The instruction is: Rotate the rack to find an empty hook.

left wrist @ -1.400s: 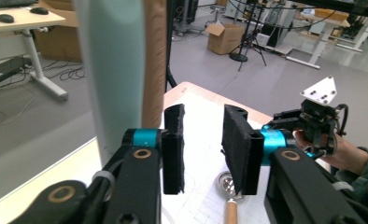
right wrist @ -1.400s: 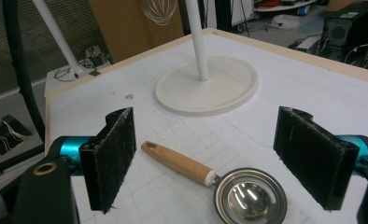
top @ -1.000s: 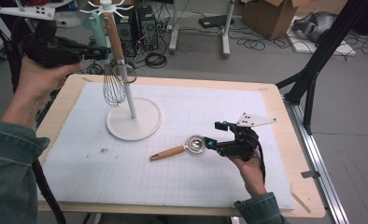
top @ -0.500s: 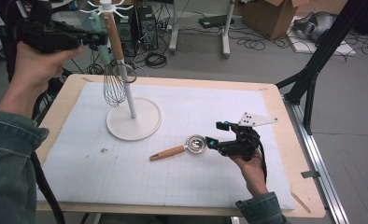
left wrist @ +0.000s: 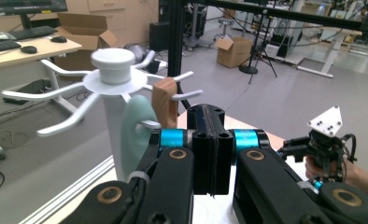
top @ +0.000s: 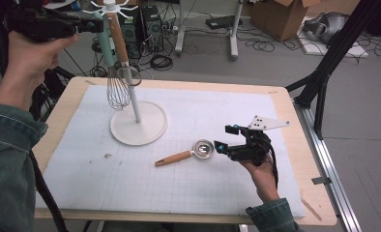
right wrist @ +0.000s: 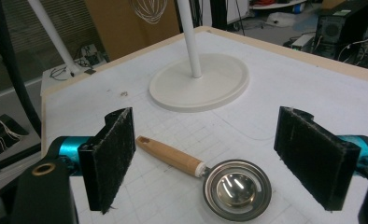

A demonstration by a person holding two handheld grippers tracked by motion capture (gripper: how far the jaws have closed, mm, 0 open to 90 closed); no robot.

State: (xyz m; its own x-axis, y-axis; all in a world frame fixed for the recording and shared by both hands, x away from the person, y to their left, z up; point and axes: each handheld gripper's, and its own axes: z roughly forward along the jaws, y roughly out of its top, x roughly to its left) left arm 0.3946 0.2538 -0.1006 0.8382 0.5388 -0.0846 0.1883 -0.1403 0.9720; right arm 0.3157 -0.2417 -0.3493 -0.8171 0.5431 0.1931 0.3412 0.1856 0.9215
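Note:
A white hook rack [top: 139,123] stands at the back left of the mat, with its hooked top [left wrist: 113,63] close ahead in the left gripper view. From it hang a wire whisk [top: 117,92] with a pale green handle [left wrist: 138,130] and a wooden handle [left wrist: 166,100]. My left gripper [top: 97,25] is raised beside the rack top; its jaws [left wrist: 209,140] are shut with nothing between them. A small metal ladle [top: 202,149] with a wooden handle [right wrist: 170,156] lies flat on the mat. My right gripper [top: 226,137] is open just right of the bowl [right wrist: 231,186], with its pads either side of it and not touching.
A white gridded mat [top: 275,169] covers the wooden table [top: 319,212]. A small crumb [top: 107,155] lies left of the ladle. Black frame legs [top: 324,72] and cables stand on the floor beyond the right and far edges.
My left gripper has risen from beside the whisk handle to the level of the rack top. The right gripper and the ladle have not moved.

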